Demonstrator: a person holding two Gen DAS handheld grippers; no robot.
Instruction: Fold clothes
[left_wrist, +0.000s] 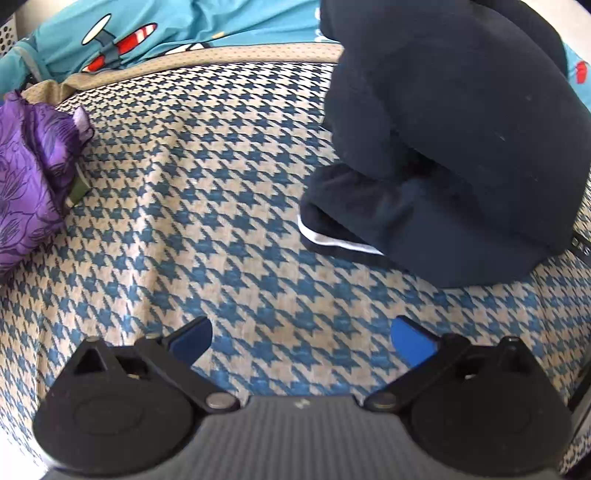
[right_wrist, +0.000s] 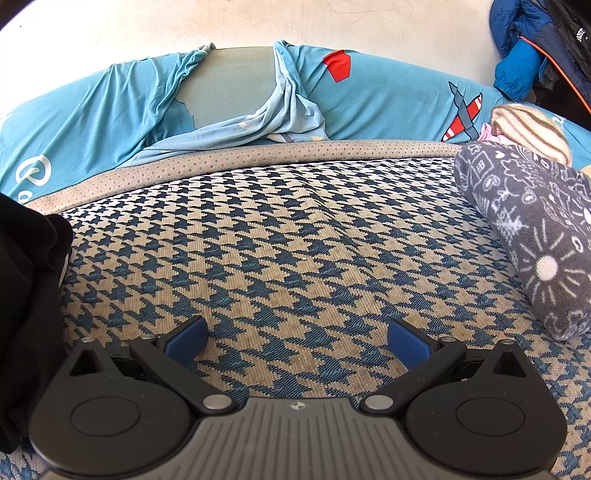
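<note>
Both pairs of jaws stand spread and empty: the left gripper (left_wrist: 301, 341) and the right gripper (right_wrist: 297, 343) hover over the coarse houndstooth bed cover (left_wrist: 221, 221). From the left come a glossy purple cloth (left_wrist: 26, 177), then the thick, soft navy garment (left_wrist: 461, 147), heaped and unfolded between the two grippers, then a rolled patterned fleece (right_wrist: 535, 236). I judge the garment's white-trimmed hem (left_wrist: 332, 240) the best place to pinch and spread it flat.

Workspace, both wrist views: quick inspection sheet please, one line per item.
Surface: houndstooth cloth, rumpled, dotted border at the far edge.
Job's things: dark navy garment bunched in a heap; white trim shows at its lower edge.
Clutter: purple floral fabric; grey patterned fleece roll; striped knit item.
Grippers: left gripper open, empty; right gripper open, empty.
Cables: nothing seen.
Surroundings: teal plane-print sheet; blue jacket; pale wall.
</note>
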